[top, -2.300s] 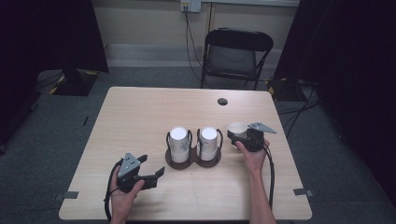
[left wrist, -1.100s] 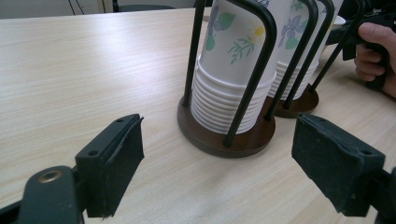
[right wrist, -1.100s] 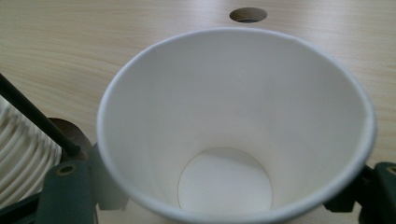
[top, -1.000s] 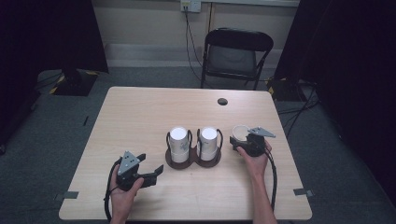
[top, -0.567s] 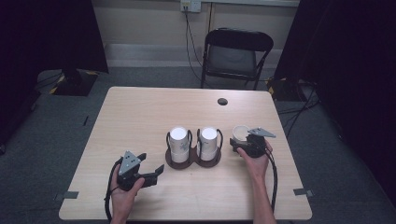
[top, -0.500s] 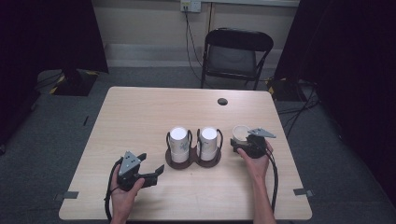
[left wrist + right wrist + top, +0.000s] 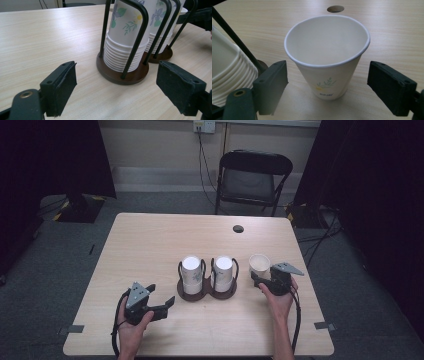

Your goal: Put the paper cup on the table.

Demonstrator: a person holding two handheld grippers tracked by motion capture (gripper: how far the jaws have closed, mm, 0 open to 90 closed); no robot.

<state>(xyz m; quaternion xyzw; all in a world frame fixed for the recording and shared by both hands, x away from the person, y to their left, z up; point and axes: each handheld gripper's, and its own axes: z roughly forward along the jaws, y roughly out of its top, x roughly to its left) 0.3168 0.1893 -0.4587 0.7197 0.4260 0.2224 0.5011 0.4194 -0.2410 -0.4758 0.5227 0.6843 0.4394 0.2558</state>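
A single white paper cup (image 7: 259,264) with a small plant print stands upright on the table, mouth up (image 7: 327,50). My right gripper (image 7: 262,277) is open, one jaw on each side of the cup (image 7: 329,85) and neither touching it. A dark wooden holder (image 7: 207,290) with black wire hoops carries two stacks of upturned paper cups (image 7: 192,274), (image 7: 223,272). My left gripper (image 7: 160,296) rests open near the front left, facing the holder's nearer stack (image 7: 125,47) with nothing between its jaws (image 7: 115,87).
The light wooden table (image 7: 150,245) has a round cable hole (image 7: 238,228) at the back right. A black folding chair (image 7: 252,180) stands behind the far edge. The holder's base (image 7: 120,75) lies a short way ahead of the left jaws.
The right gripper and the single cup have shifted slightly toward the near edge. The left gripper has not moved.
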